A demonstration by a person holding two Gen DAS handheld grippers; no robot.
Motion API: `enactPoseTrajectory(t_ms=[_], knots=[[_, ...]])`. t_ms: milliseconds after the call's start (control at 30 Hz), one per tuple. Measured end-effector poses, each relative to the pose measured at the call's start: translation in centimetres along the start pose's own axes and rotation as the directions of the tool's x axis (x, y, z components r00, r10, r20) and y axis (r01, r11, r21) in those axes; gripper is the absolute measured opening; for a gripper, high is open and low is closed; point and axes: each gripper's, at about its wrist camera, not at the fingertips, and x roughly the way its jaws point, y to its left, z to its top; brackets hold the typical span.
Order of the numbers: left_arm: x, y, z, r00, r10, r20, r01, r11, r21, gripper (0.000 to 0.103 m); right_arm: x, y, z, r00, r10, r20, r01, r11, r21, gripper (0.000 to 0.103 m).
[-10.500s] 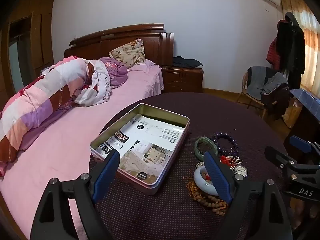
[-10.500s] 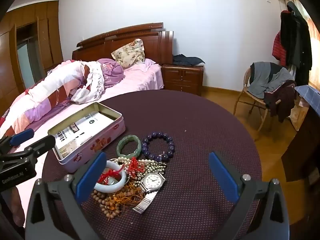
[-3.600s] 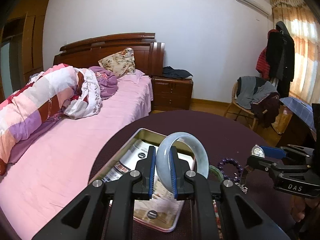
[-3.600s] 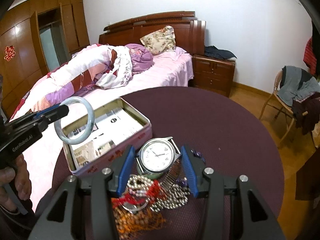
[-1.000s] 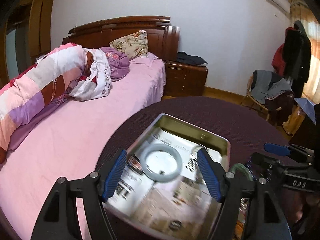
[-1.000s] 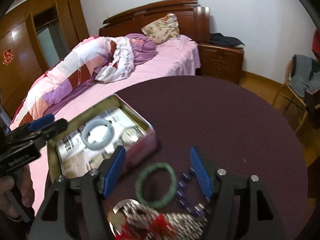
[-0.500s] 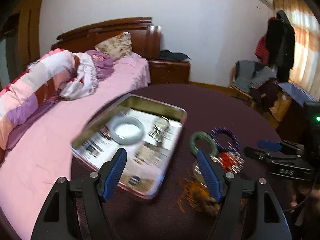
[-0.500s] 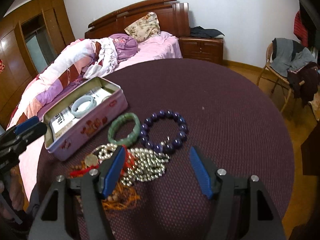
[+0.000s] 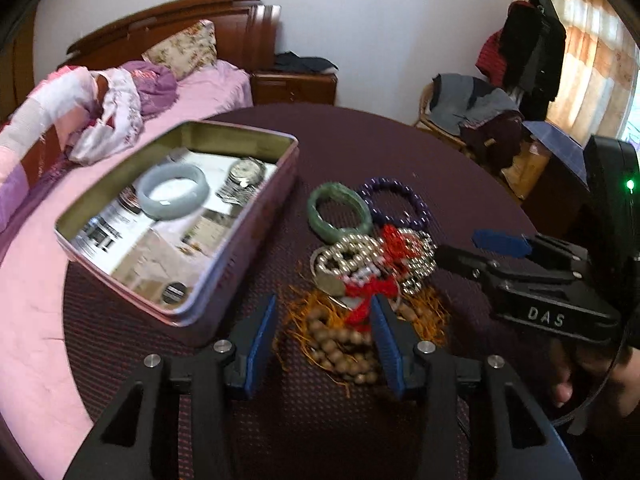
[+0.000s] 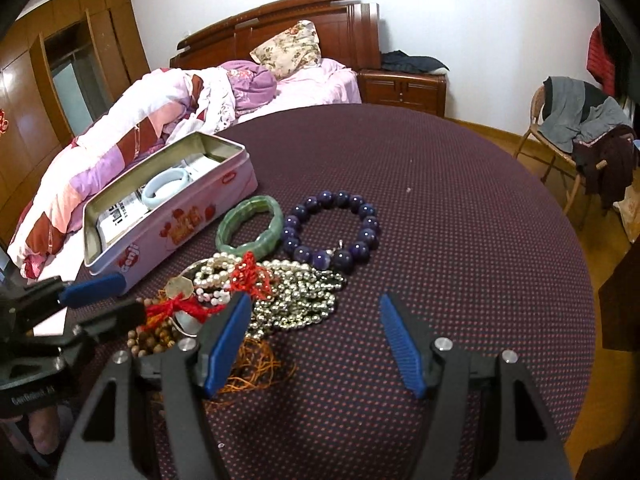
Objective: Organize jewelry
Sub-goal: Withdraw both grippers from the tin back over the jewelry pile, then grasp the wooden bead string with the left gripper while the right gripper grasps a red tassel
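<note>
Both tools stand with their blue pads spread wide and nothing between them. The left gripper hangs over the near edge of the round table, its pads on either side of the brown wooden beads and the orange tassel threads at about 6 o'clock in the heap. The right gripper hovers low at the heap's 3 o'clock side, its left pad just over the silver bead chain. The open tin sits at 9 o'clock from the heap, apart from it, and holds a pale bangle lying flat on printed paper with a wristwatch just beside it toward the tin's far corner. On the cloth, the green bangle lies at 12 o'clock of the heap, touching the purple bead bracelet to its right. Pearls and a red knotted cord are tangled in the middle.
</note>
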Motion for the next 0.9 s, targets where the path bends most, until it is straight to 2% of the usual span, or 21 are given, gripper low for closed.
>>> enactPoseTrajectory(t_ms=[100,133,167,300,367,433,500,900], knots=[[0.4,-0.4,-0.2,1.0,-0.016,-0.026,0.016,1.0,0.005,0.046,0.0,0.0,-0.1,1.0,-0.004,0.003,0.004,1.0,0.002,0.07],[0.7,-0.4,-0.3,0.999,-0.027,-0.039,0.027,1.0,0.004,0.033,0.0,0.0,-0.1,1.0,-0.004,0.004,0.004,1.0,0.003,0.07],[0.9,-0.4,-0.4,0.998,-0.033,-0.051,0.033,0.999,0.003,0.027,0.0,-0.1,-0.2,1.0,-0.004,0.004,0.004,1.0,0.004,0.07],[0.4,-0.6,-0.7,0.998,-0.042,-0.042,0.042,0.999,0.006,0.012,-0.1,0.2,-0.1,1.0,0.007,0.004,-0.007,1.0,0.003,0.07],[0.1,-0.6,-0.6,0.998,-0.05,-0.032,0.05,0.999,0.009,0.008,-0.2,0.8,-0.1,1.0,0.024,0.004,-0.024,1.0,-0.021,0.063],[-0.2,-0.7,-0.4,0.999,-0.043,-0.018,0.044,0.999,0.024,0.007,-0.2,1.3,-0.1,0.999,0.043,-0.001,-0.043,0.998,-0.036,0.055],[-0.8,-0.6,-0.2,0.999,-0.05,0.005,0.05,0.999,0.02,0.007,-0.1,1.7,-0.1,0.998,0.058,-0.006,-0.059,0.997,-0.046,0.052],[-2.8,0.5,1.2,0.992,-0.058,0.108,0.055,0.998,0.029,0.007,0.1,2.6,-0.2,0.997,0.081,-0.005,-0.081,0.995,-0.059,0.052]])
